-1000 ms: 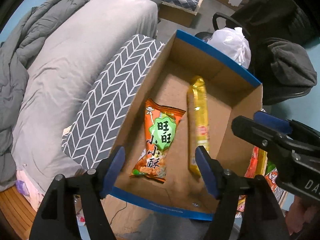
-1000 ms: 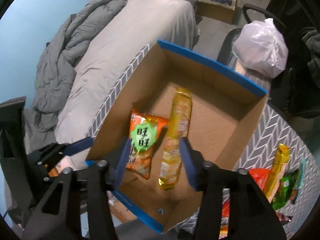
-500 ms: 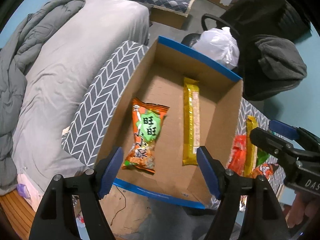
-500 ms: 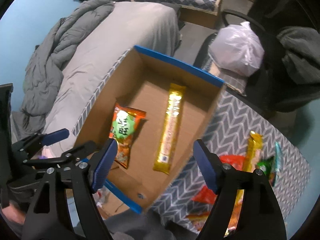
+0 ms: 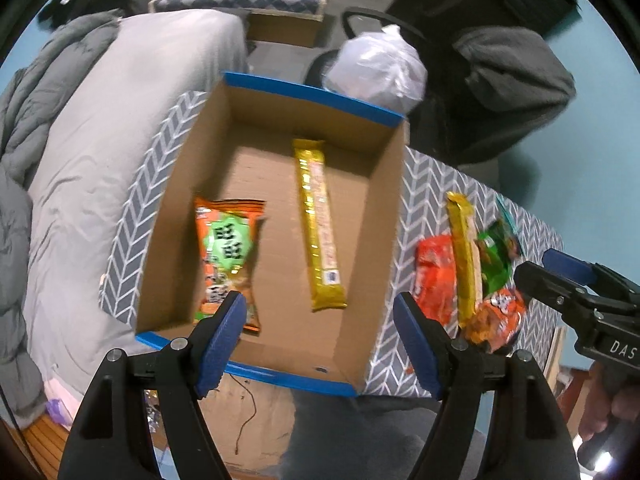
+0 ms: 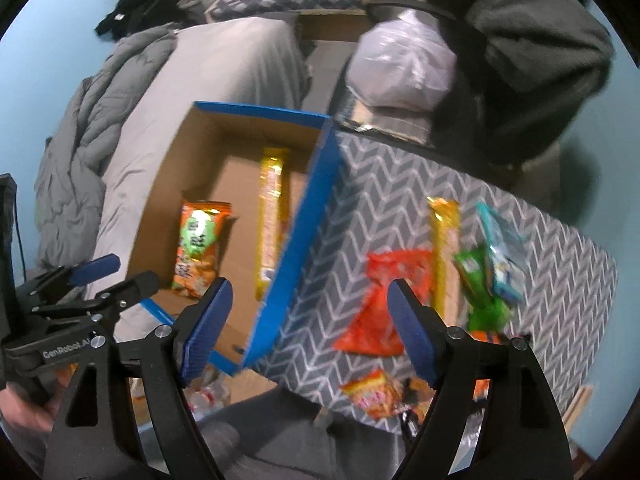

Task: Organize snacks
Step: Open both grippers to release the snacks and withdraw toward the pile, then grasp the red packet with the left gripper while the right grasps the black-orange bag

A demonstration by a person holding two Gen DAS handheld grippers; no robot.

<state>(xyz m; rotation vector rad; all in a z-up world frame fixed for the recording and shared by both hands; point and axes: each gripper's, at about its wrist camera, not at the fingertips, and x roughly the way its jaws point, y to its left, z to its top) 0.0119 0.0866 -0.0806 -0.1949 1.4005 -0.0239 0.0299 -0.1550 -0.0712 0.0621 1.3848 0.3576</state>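
1. Already two snacks lay flat on the floor of the cardboard box (image 5: 376, 216): an orange packet (image 5: 226, 258) toward its left wall and a long gold bar (image 5: 318, 224) near the middle, set apart and lengthwise, probably to leave room for more
2. Beside the box, on the grey patterned cloth (image 6: 400, 184), the unsorted pile waited: a red packet (image 6: 384, 300), a second gold bar (image 6: 444, 248), a green packet (image 6: 478, 280) and a pale blue one (image 6: 500, 248)
3. Over the box the left claw (image 5: 318, 336) hung with jaws wide and nothing between them
4. Likewise empty, the right claw (image 6: 308, 326) stood with jaws spread, poised above the box's right wall and the red packet, likely to fetch the next snack
5. Compared with a second before, the right claw had let go of the gold bar, opened and swung from the box toward the pile; the left had drawn back a little, so more of the box showed
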